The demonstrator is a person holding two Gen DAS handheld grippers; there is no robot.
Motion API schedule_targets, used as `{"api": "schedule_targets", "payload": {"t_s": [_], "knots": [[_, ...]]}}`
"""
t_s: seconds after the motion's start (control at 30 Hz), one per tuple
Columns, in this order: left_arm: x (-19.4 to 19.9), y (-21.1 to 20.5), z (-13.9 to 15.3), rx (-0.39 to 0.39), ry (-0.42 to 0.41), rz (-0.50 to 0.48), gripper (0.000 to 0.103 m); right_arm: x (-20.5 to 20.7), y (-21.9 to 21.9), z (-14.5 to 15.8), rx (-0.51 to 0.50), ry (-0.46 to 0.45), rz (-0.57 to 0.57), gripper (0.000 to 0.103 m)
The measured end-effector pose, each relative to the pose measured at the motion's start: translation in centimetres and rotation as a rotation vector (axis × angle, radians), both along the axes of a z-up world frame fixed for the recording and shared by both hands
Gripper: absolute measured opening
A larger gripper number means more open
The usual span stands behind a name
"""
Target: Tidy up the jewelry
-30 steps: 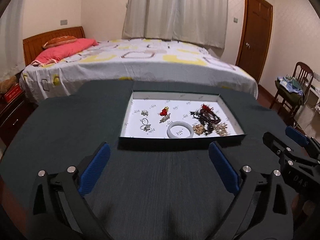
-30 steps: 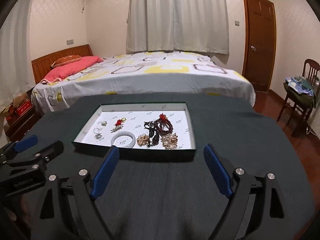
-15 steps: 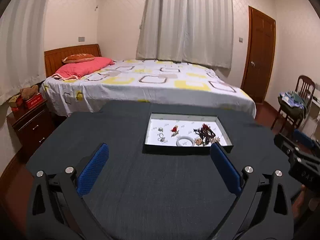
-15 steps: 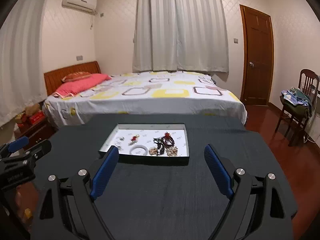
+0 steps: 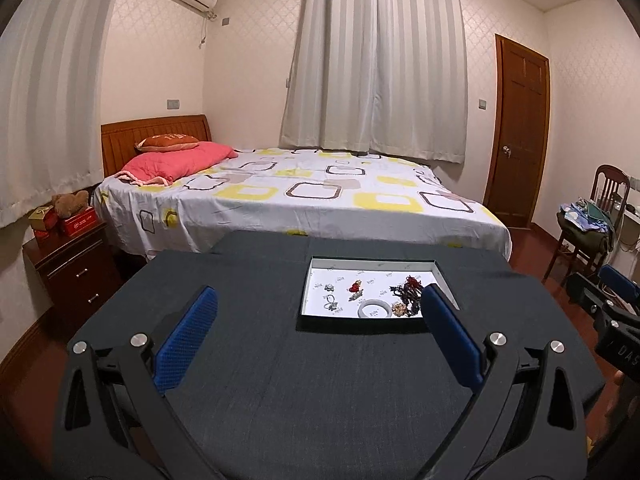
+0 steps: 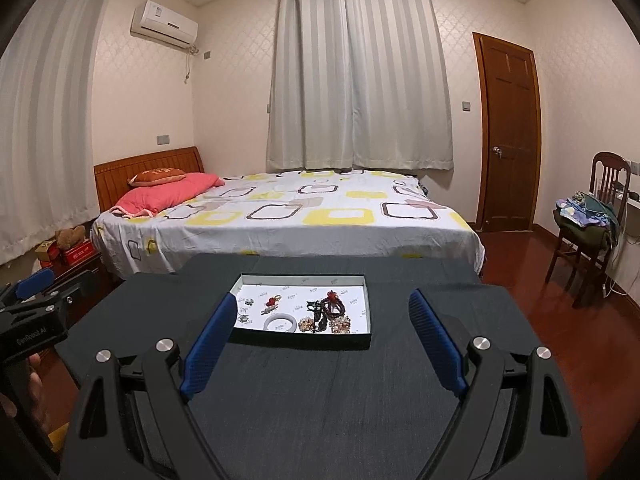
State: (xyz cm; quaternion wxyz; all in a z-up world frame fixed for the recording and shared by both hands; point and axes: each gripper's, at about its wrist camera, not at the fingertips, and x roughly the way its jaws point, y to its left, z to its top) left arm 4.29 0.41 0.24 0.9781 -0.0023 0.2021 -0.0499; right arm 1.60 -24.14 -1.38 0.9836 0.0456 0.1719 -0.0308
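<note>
Both grippers hover above the dark cloth-covered bench [image 6: 320, 392] with their jaws spread wide and nothing between them. Ahead of the left gripper [image 5: 318, 322], beyond its blue pads and toward its right jaw, sits a shallow white-lined tray [image 5: 316, 270] holding the jewelry; the tip of the right jaw overlaps the tray's near right corner in the left wrist view. Seen from the right gripper [image 6: 320, 320], the same tray [image 6: 304, 278] lies straight ahead, framed between the two jaws, with the left jaw's tip covering its near left corner. Inside the tray, a white bangle [image 6: 281, 323] rests near the front edge, a small red piece [image 6: 273, 301] lies behind it, a few small silvery pieces [image 6: 244, 314] sit toward the left jaw's side, and a tangle of dark and red beads [image 6: 326, 310] with pale gold flower-like pieces [image 6: 340, 325] lies toward the right jaw's side. All the jewelry is apart from both grippers. Beyond the bench stands a bed [image 6: 288, 208] with a pink pillow [image 6: 168, 194], with closed curtains [image 6: 360, 80] and a wooden door [image 6: 510, 136] behind it
</note>
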Motion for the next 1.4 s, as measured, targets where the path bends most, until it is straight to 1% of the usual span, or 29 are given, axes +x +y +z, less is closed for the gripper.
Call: {"api": "schedule_targets", "payload": {"t_s": [0.23, 1.4], "knots": [[-0.29, 0.01, 0.04, 0.003, -0.001, -0.003, 0.099, -0.35, 0.36, -0.12, -0.004, -0.015, 0.0, 0.085], [0.04, -0.38, -0.26, -0.005, 0.013, -0.001, 0.099, -0.55, 0.66, -0.08, 0.0, -0.005, 0.002, 0.085]]}}
